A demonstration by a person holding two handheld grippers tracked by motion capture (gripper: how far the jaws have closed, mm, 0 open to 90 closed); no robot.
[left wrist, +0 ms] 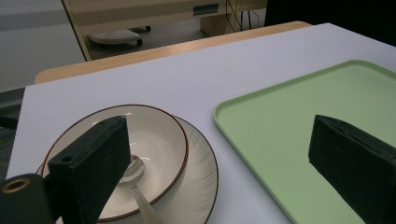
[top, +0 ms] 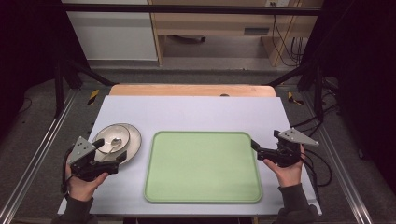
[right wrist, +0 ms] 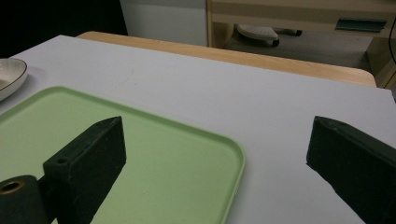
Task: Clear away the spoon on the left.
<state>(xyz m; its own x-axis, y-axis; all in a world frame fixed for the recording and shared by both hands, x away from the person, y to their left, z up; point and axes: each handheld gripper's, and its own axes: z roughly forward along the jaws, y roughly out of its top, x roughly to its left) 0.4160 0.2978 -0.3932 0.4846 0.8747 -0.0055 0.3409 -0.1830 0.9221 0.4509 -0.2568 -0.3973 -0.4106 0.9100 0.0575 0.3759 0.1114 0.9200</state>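
— Two tools, one in each hand. How do they stand?

— Left tool (top: 109, 156) has its jaws spread wide with nothing between them; in the left gripper view one jaw hangs over the bowl (left wrist: 140, 140) and the other over the tray (left wrist: 280, 135). Right tool (top: 256, 147) is spread just as wide, empty too, with one jaw above the tray's corner and the other above the bare surface (right wrist: 280, 102).

— Where are the hands?

— Left hand (top: 84, 182) sits near the surface's left edge, toward the near corner. Right hand (top: 287, 170) is close to the right edge, its tool pointing at the tray's right rim.

— And what lies just ahead of the left tool?

— A cream bowl with a thin brown rim, resting on a plate (left wrist: 201, 172) of the same make. A metal spoon (left wrist: 133, 175) lies in the bowl, handle slanting out over the near rim toward the tool. The stack is by the left edge, just beside the tray but not touching it.

— The tray?

— Pale green, rounded corners, lying flat in the middle of the surface, nearer the front edge. Its inside is bare.

— Beyond that?

— A wooden strip (top: 191, 90) shows along the far edge.
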